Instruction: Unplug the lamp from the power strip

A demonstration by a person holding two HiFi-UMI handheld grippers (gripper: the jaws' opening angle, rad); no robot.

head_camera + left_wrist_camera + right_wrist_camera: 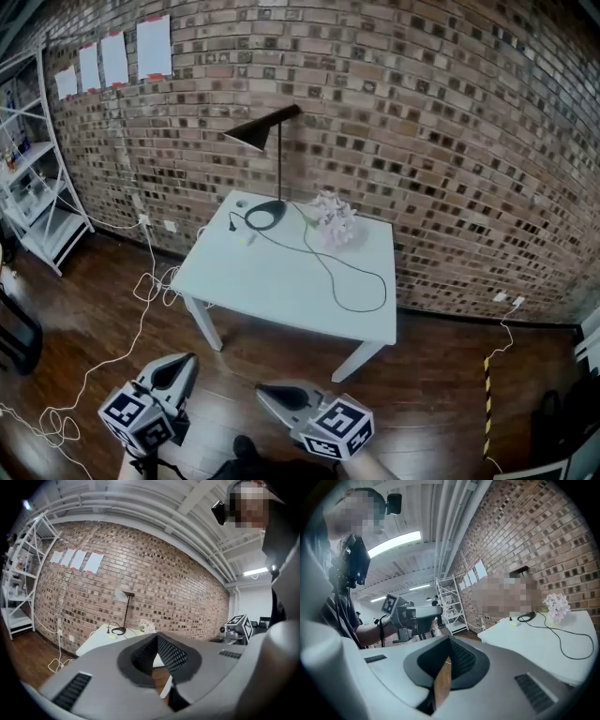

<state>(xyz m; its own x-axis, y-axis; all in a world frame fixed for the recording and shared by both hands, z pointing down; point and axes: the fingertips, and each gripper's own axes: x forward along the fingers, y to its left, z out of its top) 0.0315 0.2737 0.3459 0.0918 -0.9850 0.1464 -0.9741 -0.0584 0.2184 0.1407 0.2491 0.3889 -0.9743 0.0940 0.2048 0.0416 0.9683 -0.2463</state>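
Both tools are well short of the work. The left gripper (186,362) and right gripper (267,392) sit low at the near edge of the head view, over wood floor (441,394), with the white table (281,281) ahead of them. Left jaws are shut, tips meeting, nothing between them. Right jaws look the same: tips together, empty, only floor visible through the slot behind the tips. The lamp (279,159) stands at the table's back-left corner against the brick wall (422,141), ring base flat on the top. Its black cord (380,281) runs from the base toward the front right, makes a big loop there and stays on the tabletop. A black plug end (232,223) lies just left of the base, next to a small white piece with a yellow-green mark (247,236). Can't tell whether that's the power strip. White flower ornament (333,220) sits just right of the base, beside the cord. White cable (141,309) trails across the floor left of the table toward the wall. White shelf rack (37,178) is at far left, well apart.
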